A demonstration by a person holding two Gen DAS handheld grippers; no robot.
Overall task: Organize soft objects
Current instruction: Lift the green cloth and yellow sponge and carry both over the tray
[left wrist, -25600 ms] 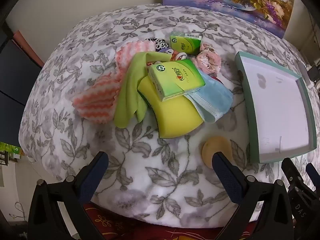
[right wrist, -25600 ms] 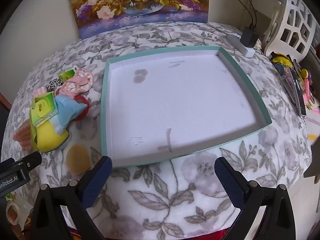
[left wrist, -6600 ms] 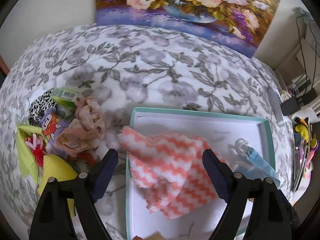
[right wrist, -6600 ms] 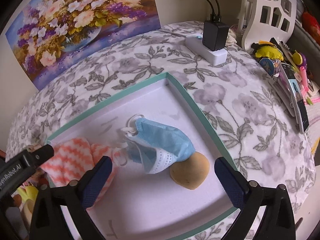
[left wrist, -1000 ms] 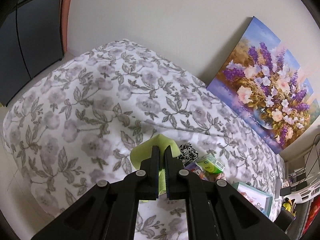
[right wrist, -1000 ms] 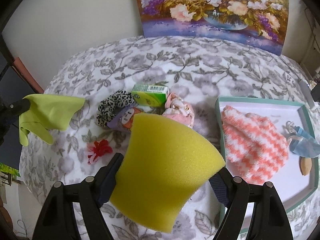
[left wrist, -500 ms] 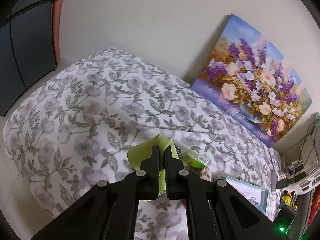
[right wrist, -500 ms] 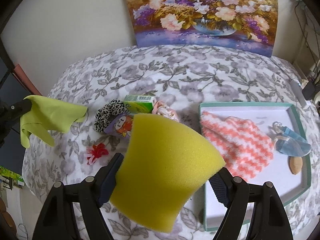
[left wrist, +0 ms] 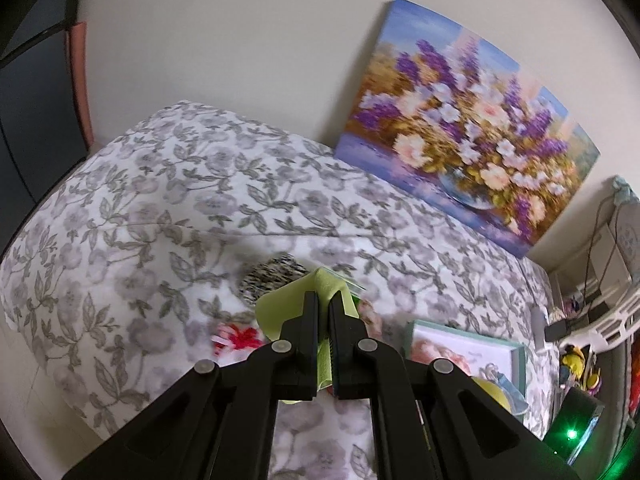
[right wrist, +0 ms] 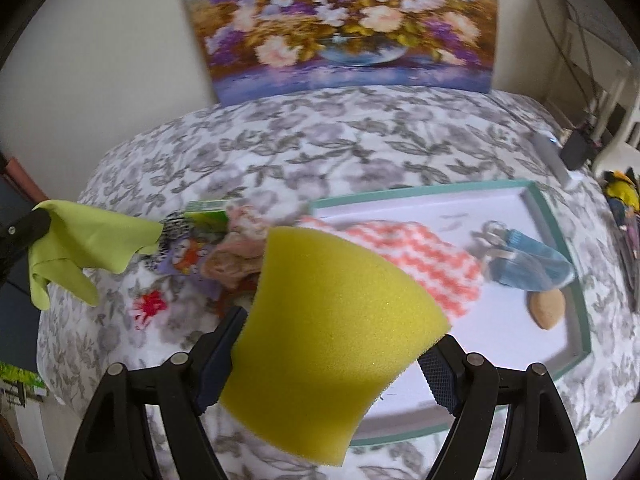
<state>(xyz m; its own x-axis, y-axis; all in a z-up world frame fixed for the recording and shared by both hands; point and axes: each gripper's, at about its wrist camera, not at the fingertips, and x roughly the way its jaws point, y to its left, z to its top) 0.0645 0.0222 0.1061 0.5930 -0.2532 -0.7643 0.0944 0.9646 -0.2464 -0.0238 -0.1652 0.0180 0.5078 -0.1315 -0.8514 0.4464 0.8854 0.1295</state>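
The right gripper (right wrist: 326, 354), fingers spread wide around the yellow sponge (right wrist: 328, 320), blocks the tray (right wrist: 582, 320) at three o'clock, while the left gripper (left wrist: 324, 316), fingers pinched tight, lifts the green cloth (right wrist: 86, 238) above the bed's (left wrist: 132, 216) scrunchies (right wrist: 236, 248) at nine o'clock.

The left gripper (left wrist: 324, 312) is made of black plastic, with two flat black fingers (left wrist: 306, 320) and wide black arms spreading out behind them. Small round silver screws (left wrist: 281, 346) sit along its arms. The right gripper (right wrist: 332, 344) is black too, with the same silver screws (right wrist: 475, 359), and its fingers wear dark blue pads (right wrist: 438, 376) with a bumpy grid on them.
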